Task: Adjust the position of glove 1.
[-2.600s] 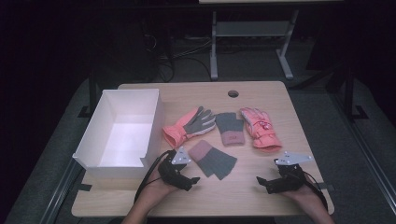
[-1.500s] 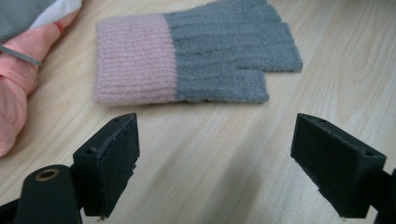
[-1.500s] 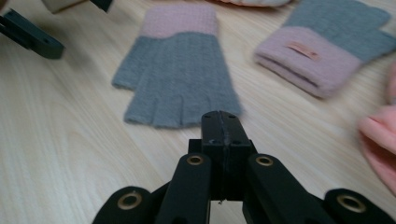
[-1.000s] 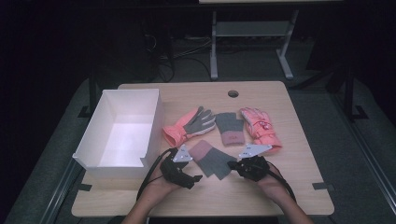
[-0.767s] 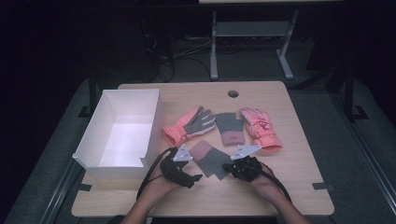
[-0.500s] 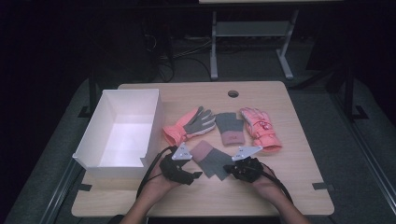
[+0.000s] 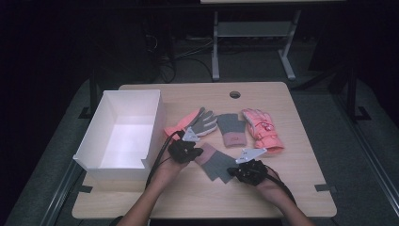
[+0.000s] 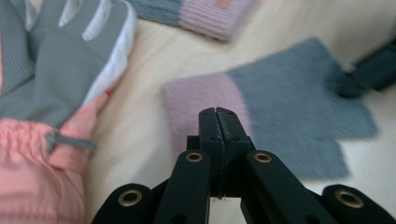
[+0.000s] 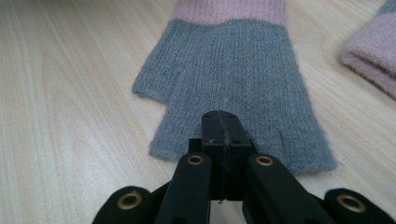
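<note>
A grey fingerless knit glove with a pink cuff (image 7: 214,162) (image 8: 289,107) (image 9: 233,79) lies flat on the table between my two grippers. My left gripper (image 7: 198,151) (image 8: 218,113) hovers over the cuff end. Its jaws have just been closing and now stand shut, with no fabric seen between them. My right gripper (image 7: 231,172) (image 9: 223,115) is shut, its tips over the finger end of the same glove. Whether either gripper pinches the knit I cannot tell. The left gripper view also catches the right gripper (image 8: 373,70) at the far end of the glove.
A matching knit glove (image 7: 230,129) (image 8: 205,18) (image 9: 373,51) lies farther back. A pink ski glove, grey palm up (image 7: 197,123) (image 8: 51,79), is beside my left gripper, another pink one (image 7: 261,128) to the right. An open white box (image 7: 113,172) stands at the table's left.
The left gripper has moved forward along the table to the glove's cuff and its jaws have gone from wide open to shut. The right gripper came in from the right earlier and now holds still.
</note>
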Demonstrator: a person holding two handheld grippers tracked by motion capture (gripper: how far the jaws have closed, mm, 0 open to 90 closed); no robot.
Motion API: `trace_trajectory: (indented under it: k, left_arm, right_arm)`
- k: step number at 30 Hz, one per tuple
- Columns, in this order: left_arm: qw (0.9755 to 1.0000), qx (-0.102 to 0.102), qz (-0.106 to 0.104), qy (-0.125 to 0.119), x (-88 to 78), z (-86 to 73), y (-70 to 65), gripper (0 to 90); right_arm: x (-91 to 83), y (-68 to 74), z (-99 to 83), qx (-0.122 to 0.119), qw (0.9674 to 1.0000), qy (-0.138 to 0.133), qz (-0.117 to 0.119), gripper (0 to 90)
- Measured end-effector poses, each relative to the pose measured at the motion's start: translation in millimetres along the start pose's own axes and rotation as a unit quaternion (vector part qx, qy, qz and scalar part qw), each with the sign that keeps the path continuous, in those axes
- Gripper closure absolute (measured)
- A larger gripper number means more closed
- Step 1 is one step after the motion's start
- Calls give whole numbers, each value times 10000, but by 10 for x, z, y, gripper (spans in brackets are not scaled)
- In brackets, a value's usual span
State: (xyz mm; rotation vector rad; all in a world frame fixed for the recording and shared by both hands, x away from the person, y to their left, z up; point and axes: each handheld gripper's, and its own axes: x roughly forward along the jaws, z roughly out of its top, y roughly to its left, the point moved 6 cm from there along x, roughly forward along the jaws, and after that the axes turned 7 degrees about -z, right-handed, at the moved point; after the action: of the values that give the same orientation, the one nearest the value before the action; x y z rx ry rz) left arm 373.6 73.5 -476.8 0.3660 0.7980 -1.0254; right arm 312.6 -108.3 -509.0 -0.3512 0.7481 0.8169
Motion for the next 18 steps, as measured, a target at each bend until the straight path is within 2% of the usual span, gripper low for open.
trace_trajectory:
  k: [4,5,7,11,13,18]
  left_arm:
    - [9999,3,42,94,79,11,50,896]
    - [9998,-48,15,210,126,-18,60,896]
    - [9995,-112,2,291,162,-42,46,897]
    - [9993,-55,-11,372,184,-59,18,897]
    - [9991,-84,-84,412,173,-70,-19,897]
    - [9981,46,-303,534,154,-95,-131,897]
  right_arm:
    - [-18,2,-17,10,10000,22,7,899]
    - [-29,2,-27,2,10000,32,22,899]
    - [-37,-2,-33,-23,10000,54,22,899]
    - [-43,2,-37,-35,10000,62,29,899]
    - [-58,2,-48,-65,9999,89,32,899]
    - [-138,-27,-119,-77,9998,177,33,899]
